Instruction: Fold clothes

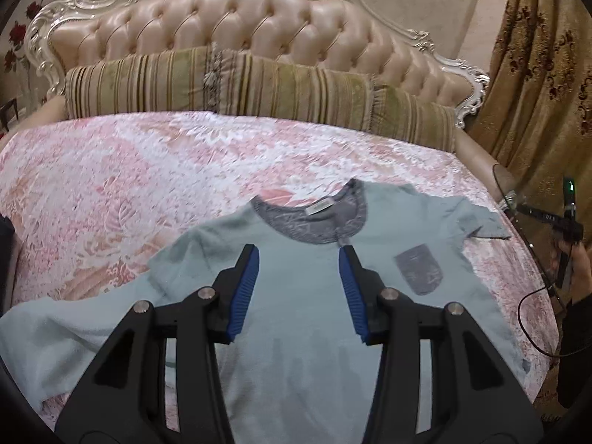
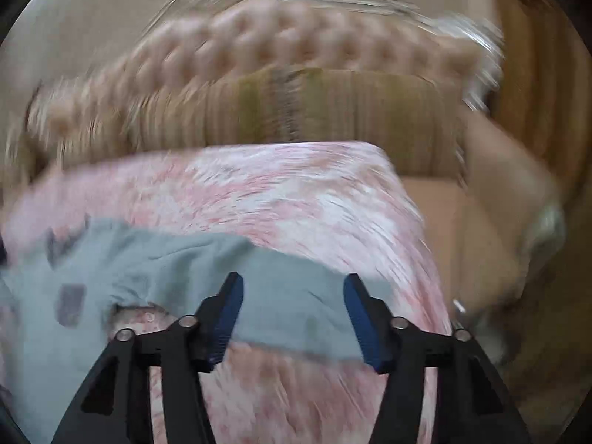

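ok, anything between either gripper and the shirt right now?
Nothing visible. The left gripper hangs open over the chest of the light blue shirt; the right gripper is open over its sleeve. Only pink bedspread surrounds it.

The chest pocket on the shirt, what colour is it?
Grey chest pocket on the pale blue shirt; the left wrist view shows it best.

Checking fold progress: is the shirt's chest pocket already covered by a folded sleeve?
No, the grey chest pocket lies uncovered on the light blue T-shirt, spread flat on the bed.
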`<state>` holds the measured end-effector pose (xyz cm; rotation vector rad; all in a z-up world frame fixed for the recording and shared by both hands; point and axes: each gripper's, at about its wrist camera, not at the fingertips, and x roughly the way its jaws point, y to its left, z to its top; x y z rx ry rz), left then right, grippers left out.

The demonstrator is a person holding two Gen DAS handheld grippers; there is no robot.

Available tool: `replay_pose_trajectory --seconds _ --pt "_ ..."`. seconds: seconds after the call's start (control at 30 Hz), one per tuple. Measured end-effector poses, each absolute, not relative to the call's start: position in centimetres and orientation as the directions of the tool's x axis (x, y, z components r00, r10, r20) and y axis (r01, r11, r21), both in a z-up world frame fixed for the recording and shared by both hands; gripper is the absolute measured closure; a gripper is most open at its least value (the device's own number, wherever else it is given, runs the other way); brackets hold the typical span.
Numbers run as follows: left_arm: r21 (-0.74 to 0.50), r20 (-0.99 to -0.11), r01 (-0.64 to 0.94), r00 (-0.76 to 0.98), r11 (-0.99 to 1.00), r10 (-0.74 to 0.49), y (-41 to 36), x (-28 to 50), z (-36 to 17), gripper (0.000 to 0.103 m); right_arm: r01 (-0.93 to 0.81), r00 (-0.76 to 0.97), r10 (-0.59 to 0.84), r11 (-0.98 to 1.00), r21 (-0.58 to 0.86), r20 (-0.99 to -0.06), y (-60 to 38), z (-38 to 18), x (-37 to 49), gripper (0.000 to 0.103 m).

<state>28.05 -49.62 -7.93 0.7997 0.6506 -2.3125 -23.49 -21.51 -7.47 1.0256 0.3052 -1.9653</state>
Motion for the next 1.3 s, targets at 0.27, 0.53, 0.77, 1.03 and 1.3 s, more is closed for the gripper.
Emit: replay_pose_trajectory --seconds 0.27,0.53,0.77,1.03,1.3 --pt "-0.232 -0.648 0.642 -0.662 -0.731 -0.376 -48.4 27.6 -6.7 0.054 0.801 -0.377 -0.500 -0.598 -0.004 -0.779 -20.2 -11.4 -23.8 0.045" --pt "-0.241 -0.650 0.661 -0.654 -0.711 -0.388 -48.8 27.9 -7.0 0.054 0.780 -0.395 -0.444 -0.624 -0.039 -0.804 -23.0 -14.1 -25.5 0.048" --pt "-0.252 -0.648 0.676 -0.649 -0.693 -0.398 -49.1 28.3 -7.0 0.050 0.794 -0.430 -0.428 -0.598 -0.108 -0.795 -24.0 -13.5 -23.9 0.095" --pt "-0.259 -0.645 0.666 -0.658 -0.700 -0.387 -49.1 28.3 -6.9 0.050 0.773 -0.527 -0.387 -0.589 -0.237 -0.757 -23.9 -10.7 -24.6 0.096" --pt "-0.245 -0.649 0.657 -0.658 -0.713 -0.383 -48.7 28.0 -6.9 0.049 0.788 -0.527 -0.352 -0.543 -0.290 -0.774 -25.9 -13.2 -26.1 0.096"
